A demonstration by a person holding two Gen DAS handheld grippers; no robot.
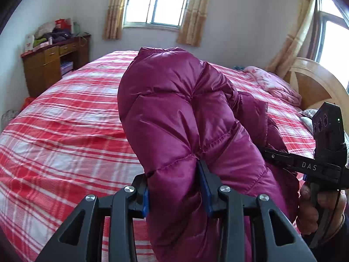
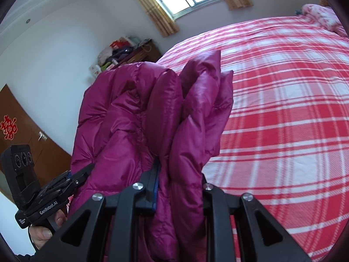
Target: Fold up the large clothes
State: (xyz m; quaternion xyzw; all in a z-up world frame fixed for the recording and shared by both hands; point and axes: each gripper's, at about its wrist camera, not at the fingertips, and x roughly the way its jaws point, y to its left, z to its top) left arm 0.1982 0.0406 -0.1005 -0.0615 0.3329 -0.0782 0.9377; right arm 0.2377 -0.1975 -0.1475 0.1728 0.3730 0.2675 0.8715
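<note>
Left gripper [image 1: 176,193]: held above the bed, pointing across it toward the window; jaws clenched on a quilted fold of the magenta down jacket [image 1: 185,118].
Right gripper [image 2: 178,187]: raised beside the left one, tilted; jaws clamped on another thick fold of the jacket.
Right hand [image 1: 314,209]: wrapped around its gripper's handle at the frame edge.
Jacket: bunched and lifted between both grippers, over the red plaid bed [image 1: 65,131], bulging past the jaws.
Hidden: the right gripper's far finger is buried in fabric; the jacket's lower part is cut off by the frames.
Background: wooden desk [image 1: 50,65] piled with clutter, against the wall.
</note>
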